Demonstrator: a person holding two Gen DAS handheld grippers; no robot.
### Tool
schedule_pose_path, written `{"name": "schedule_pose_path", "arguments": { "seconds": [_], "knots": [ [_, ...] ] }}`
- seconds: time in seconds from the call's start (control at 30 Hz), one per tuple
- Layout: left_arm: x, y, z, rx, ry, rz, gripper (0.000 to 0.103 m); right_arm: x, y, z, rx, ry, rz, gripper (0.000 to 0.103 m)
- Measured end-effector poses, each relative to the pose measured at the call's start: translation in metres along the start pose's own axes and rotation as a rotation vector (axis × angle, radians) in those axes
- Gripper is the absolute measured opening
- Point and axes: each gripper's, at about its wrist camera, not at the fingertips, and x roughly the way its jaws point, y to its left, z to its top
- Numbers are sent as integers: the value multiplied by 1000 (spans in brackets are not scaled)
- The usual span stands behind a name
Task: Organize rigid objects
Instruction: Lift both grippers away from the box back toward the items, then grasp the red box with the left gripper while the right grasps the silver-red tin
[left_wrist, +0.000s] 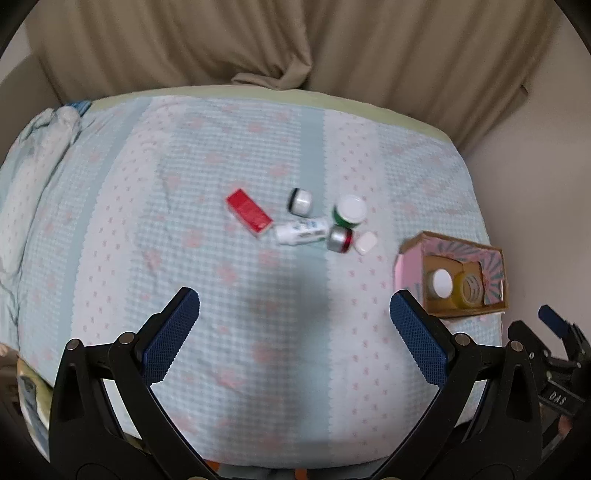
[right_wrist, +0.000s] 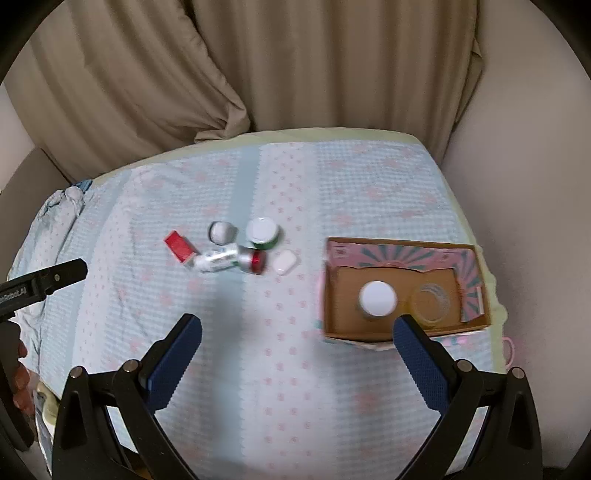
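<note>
Both jaws are held wide apart and empty. The cluster of small containers (right_wrist: 236, 247) is seen far and left of the right gripper (right_wrist: 297, 354), and ahead of the left gripper (left_wrist: 295, 332); the cardboard box (right_wrist: 402, 328) sits right.

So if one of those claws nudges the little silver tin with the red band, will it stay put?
Probably not. The silver tin looks round and lies on its side, so it may roll. The white tube beside it might block it. The soft bedspread should slow it.

Blurry jars (left_wrist: 349, 210) beside cardboard box (right_wrist: 332, 295)
</note>
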Motion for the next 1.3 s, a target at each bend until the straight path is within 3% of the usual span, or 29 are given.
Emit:
{"name": "schedule_pose_path", "arguments": {
  "seconds": [0.27,0.53,1.03,1.3],
  "knots": [
    [37,70,32,-43,57,-34,103,25,70,12,24,5,-21,103],
    [115,109,62,-170,156,-58,103,79,94,23,81,69,-35,103],
    [271,108,102,-333,296,-25,103,224,85,54,98,215,-53,103],
    [349,105,105,-383,380,17,101,312,75,64,134,299,-62,103]
  ]
}}
